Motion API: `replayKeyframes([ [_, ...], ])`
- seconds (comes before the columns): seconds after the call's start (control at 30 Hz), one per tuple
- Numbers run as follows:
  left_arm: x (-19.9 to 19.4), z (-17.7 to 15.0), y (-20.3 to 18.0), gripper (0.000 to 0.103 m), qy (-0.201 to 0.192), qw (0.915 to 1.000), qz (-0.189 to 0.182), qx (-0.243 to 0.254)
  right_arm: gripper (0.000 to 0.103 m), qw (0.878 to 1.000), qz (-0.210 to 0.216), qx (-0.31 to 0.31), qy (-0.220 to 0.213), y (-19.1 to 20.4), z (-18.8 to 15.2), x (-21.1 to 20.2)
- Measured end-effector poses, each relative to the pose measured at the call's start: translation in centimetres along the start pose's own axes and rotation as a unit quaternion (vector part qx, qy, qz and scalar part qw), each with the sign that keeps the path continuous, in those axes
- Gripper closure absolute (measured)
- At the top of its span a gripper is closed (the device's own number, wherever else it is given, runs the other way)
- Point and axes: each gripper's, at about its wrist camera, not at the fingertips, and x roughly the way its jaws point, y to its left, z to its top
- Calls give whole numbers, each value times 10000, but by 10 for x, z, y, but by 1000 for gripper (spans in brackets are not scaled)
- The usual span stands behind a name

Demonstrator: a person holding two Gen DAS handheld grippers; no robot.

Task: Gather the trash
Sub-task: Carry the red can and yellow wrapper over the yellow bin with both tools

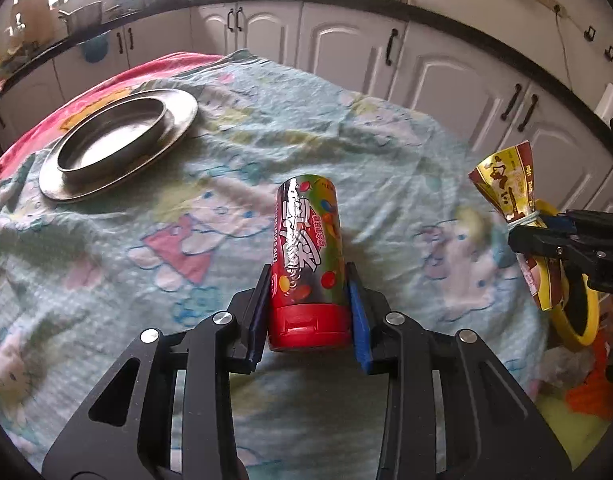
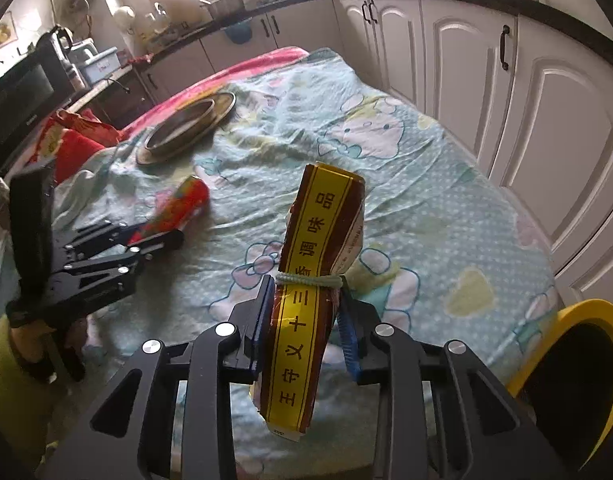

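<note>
Left gripper (image 1: 310, 312) pinches the candy tube (image 1: 306, 256); right gripper (image 2: 304, 320) pinches the tied seasoning packet (image 2: 314, 280), whose limp foil may slip free.

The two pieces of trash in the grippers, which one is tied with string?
The yellow and brown seasoning packet in the right gripper, string around its middle. The red candy tube in the left gripper has none.

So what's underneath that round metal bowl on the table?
The metal bowl sits on a wider metal plate, whose rim shows all round it. Under the plate lies the patterned cloth. The plate's middle is covered by the bowl.
</note>
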Motion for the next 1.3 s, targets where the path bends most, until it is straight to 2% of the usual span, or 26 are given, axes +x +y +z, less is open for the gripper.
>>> replayKeyframes([
  [0.23,-12,5,-34,76,-210,9993,-306,37,74,9994,75,115,-309,-13,-5,-36],
  [0.57,-26,19,-85,76,-391,9955,-855,151,74,9955,-172,512,-773,-51,-18,-87],
  [0.97,-38,25,-139,76,-540,9905,-1188,439,74,9886,-475,809,-1174,-84,-40,-135],
  [1.3,-43,27,-175,76,-590,9853,-1502,565,74,9830,-756,969,-1365,-99,-56,-157],
])
